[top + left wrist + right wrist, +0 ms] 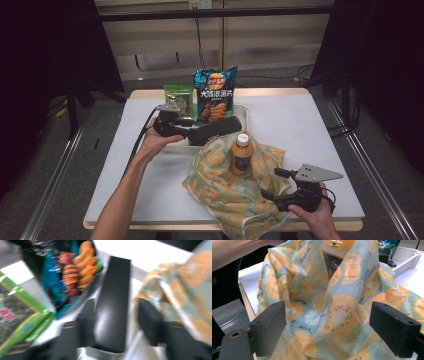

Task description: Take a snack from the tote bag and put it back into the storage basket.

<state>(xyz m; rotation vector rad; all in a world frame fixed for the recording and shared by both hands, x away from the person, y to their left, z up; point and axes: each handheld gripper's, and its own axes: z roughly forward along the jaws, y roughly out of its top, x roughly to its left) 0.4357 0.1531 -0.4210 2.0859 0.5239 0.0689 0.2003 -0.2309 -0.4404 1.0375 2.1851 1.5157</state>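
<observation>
Your high view looked forward and down over the whole table (310, 130). Your left gripper view sat close along the black box (112, 302); your right gripper view faced the fruit-print cloth (337, 315) closely, both shared with the high view.

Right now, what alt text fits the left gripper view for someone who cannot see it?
Blurred close-up: a long black box lies between the left gripper jaws. A green snack packet and a blue chip bag sit to one side, the fruit-print cloth bag to the other.
</observation>
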